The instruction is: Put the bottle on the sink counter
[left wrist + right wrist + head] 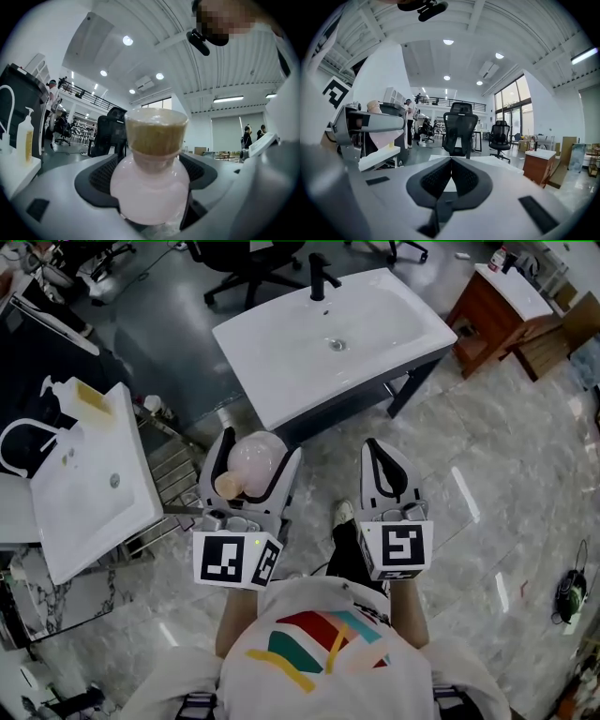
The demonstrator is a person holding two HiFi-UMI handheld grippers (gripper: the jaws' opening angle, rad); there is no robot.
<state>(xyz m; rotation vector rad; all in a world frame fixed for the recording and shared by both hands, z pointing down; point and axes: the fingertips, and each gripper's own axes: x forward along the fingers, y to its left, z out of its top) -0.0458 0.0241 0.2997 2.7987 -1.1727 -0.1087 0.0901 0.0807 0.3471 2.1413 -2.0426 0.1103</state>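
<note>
A round pink bottle point(255, 462) with a tan cap point(228, 486) lies between the jaws of my left gripper point(255, 452), which is shut on it. In the left gripper view the bottle point(151, 192) fills the gap, with its cap point(156, 131) pointing up and forward. The white sink counter point(394, 329) with a black faucet point(321, 276) stands ahead, a short way beyond both grippers. My right gripper point(380, 448) is level with the left one, with its jaws closed together and nothing between them point(451, 161).
A second white basin point(94, 507) stands at the left on a metal rack point(173, 474). A wooden cabinet point(497, 306) is at the far right, and an office chair point(248, 263) stands behind the sink counter. Marble floor lies below.
</note>
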